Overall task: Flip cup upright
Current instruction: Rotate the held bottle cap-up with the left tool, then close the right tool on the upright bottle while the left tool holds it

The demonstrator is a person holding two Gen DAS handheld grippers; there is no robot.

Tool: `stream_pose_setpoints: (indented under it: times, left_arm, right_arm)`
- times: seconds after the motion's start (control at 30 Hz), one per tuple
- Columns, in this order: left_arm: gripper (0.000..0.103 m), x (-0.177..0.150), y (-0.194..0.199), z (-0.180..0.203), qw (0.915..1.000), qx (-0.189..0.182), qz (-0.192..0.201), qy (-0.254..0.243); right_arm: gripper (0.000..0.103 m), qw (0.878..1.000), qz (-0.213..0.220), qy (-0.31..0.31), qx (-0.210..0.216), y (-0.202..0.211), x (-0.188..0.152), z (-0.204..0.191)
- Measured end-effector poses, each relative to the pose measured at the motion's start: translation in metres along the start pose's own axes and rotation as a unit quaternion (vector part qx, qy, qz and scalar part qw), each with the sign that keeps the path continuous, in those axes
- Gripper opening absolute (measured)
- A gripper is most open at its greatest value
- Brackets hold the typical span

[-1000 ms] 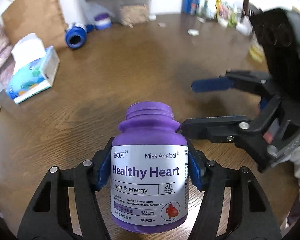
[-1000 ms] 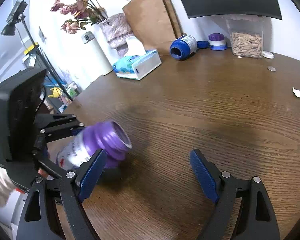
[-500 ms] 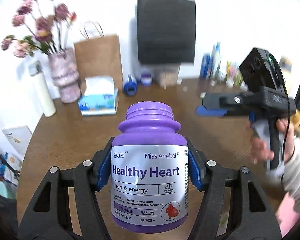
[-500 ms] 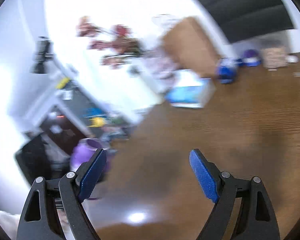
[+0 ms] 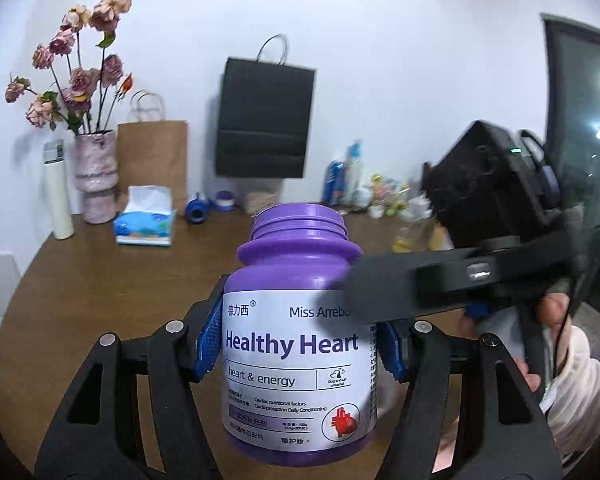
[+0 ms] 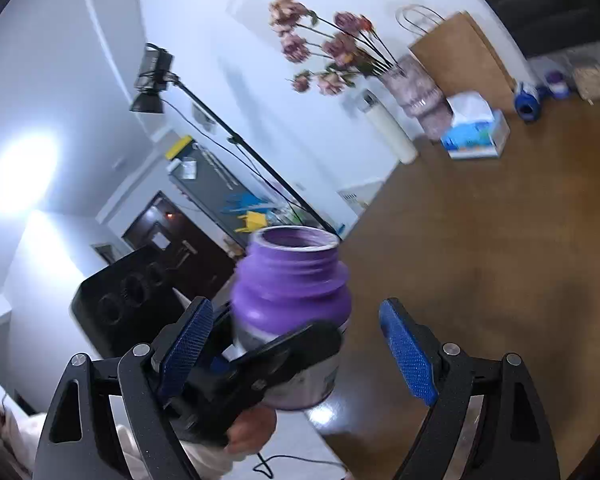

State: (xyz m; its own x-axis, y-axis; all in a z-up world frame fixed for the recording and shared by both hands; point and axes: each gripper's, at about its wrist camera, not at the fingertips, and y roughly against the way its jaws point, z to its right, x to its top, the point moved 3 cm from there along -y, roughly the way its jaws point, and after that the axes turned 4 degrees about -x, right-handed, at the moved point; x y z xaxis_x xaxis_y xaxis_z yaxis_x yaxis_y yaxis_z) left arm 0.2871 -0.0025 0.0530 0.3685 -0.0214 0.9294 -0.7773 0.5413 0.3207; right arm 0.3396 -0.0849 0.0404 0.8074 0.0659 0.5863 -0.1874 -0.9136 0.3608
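The cup is an open-mouthed purple bottle with a white "Healthy Heart" label. My left gripper is shut on its labelled body, blue pads on both sides. The bottle stands mouth up, lifted above the brown wooden table. In the right wrist view the same bottle sits between the spread blue pads of my right gripper, which is open and does not press on it. One black right finger crosses in front of the bottle's shoulder. A hand holds the right tool.
At the back of the table stand a tissue box, a vase of dried flowers, a white flask, a brown paper bag and a blue jar on its side. Small bottles crowd the back right.
The left gripper has tilted up with the bottle, from facing the tabletop to level. The right gripper has swung in from the side, and its open fingers now straddle the bottle.
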Motion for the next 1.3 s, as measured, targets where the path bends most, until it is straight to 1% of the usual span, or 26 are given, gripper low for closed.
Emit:
stream_pose_setpoints:
  times: [0.03,0.07,0.1,0.13,0.23,0.27,0.3,0.33,0.37,0.4,0.43,0.47,0.53,0.6,0.73,0.83,0.93,1.0,1.07,1.1,1.13,1.17,1.2,1.3]
  left_arm:
    - [0.060,-0.003,0.007,0.005,0.9999,-0.008,0.007,0.000]
    - [0.060,-0.007,0.012,0.009,0.9999,-0.014,0.008,-0.001]
    - [0.060,-0.011,0.016,0.011,0.9999,-0.012,0.006,0.001]
    - [0.060,-0.014,0.019,0.010,0.9998,-0.014,0.009,0.004]
    - [0.060,-0.023,0.036,0.010,0.9987,-0.038,0.027,0.020]
    - [0.061,-0.026,0.038,0.011,0.9985,-0.044,0.025,0.020]
    - [0.064,-0.028,0.038,0.011,0.9986,-0.046,0.018,0.021]
    - [0.065,-0.031,0.037,0.010,0.9986,-0.046,0.010,0.024]
    - [0.067,-0.034,0.036,0.009,0.9985,-0.049,0.004,0.025]
    - [0.066,-0.039,0.033,0.009,0.9985,-0.050,-0.005,0.020]
    - [0.064,-0.043,0.030,0.008,0.9983,-0.053,-0.008,0.020]
    - [0.060,-0.048,0.028,0.008,0.9979,-0.061,-0.010,0.020]
    - [0.060,-0.057,0.026,0.004,0.9979,-0.061,-0.001,0.020]
    - [0.060,-0.062,0.023,-0.001,0.9984,-0.054,0.003,0.015]
    - [0.060,-0.062,0.015,-0.011,0.9999,-0.011,0.014,0.001]
    - [0.060,-0.059,0.005,-0.023,0.9999,0.004,0.011,0.001]
    - [0.060,-0.055,-0.001,-0.031,0.9997,0.020,0.009,-0.011]
    - [0.060,-0.053,-0.005,-0.036,0.9995,0.024,0.008,-0.017]
    - [0.060,-0.054,-0.011,-0.040,0.9995,0.027,0.002,-0.018]
    - [0.060,-0.055,-0.014,-0.042,0.9994,0.030,-0.003,-0.017]
    - [0.060,-0.057,-0.019,-0.045,0.9994,0.031,-0.012,-0.012]
    - [0.060,-0.059,-0.021,-0.046,0.9994,0.029,-0.017,-0.008]
    - [0.060,-0.061,-0.020,-0.045,0.9995,0.025,-0.019,-0.006]
    - [0.060,-0.065,-0.011,-0.033,0.9997,0.013,-0.010,-0.018]
  right_arm:
    - [0.088,1.000,-0.003,-0.005,-0.005,-0.002,-0.006,-0.005]
    - [0.079,1.000,-0.006,-0.007,-0.008,-0.002,-0.008,-0.007]
    - [0.068,1.000,-0.010,-0.006,-0.001,-0.003,-0.012,-0.013]
    - [0.068,1.000,-0.012,0.001,-0.007,-0.003,-0.017,-0.021]
    - [0.068,0.999,-0.008,0.033,-0.041,-0.003,-0.028,-0.037]
    - [0.068,0.997,-0.008,0.052,-0.057,-0.003,-0.033,-0.043]
    - [0.068,0.994,-0.006,0.076,-0.076,-0.003,-0.037,-0.049]
    - [0.068,0.989,0.001,0.108,-0.101,-0.003,-0.042,-0.055]
    - [0.068,0.981,0.008,0.147,-0.130,-0.005,-0.047,-0.062]
    - [0.068,0.971,0.015,0.179,-0.156,-0.007,-0.051,-0.067]
    - [0.068,0.959,0.021,0.216,-0.184,-0.010,-0.057,-0.072]
    - [0.068,0.952,0.019,0.237,-0.194,-0.014,-0.061,-0.074]
    - [0.068,0.942,0.016,0.263,-0.207,-0.020,-0.068,-0.076]
    - [0.068,0.936,0.011,0.280,-0.212,-0.026,-0.070,-0.072]
    - [0.068,0.924,0.015,0.323,-0.205,-0.039,-0.064,-0.065]
    - [0.068,0.922,0.009,0.331,-0.202,-0.051,-0.055,-0.056]
    - [0.069,0.911,0.026,0.355,-0.210,-0.057,-0.048,-0.055]
    - [0.071,0.905,0.037,0.366,-0.213,-0.059,-0.045,-0.055]
    - [0.071,0.907,0.038,0.365,-0.208,-0.063,-0.042,-0.049]
    - [0.072,0.910,0.037,0.359,-0.204,-0.065,-0.040,-0.043]
    - [0.072,0.918,0.032,0.344,-0.197,-0.069,-0.039,-0.035]
    - [0.072,0.922,0.028,0.333,-0.195,-0.070,-0.038,-0.030]
    - [0.072,0.923,0.028,0.329,-0.199,-0.069,-0.039,-0.029]
    - [0.072,0.915,0.055,0.339,-0.211,-0.059,-0.052,-0.038]
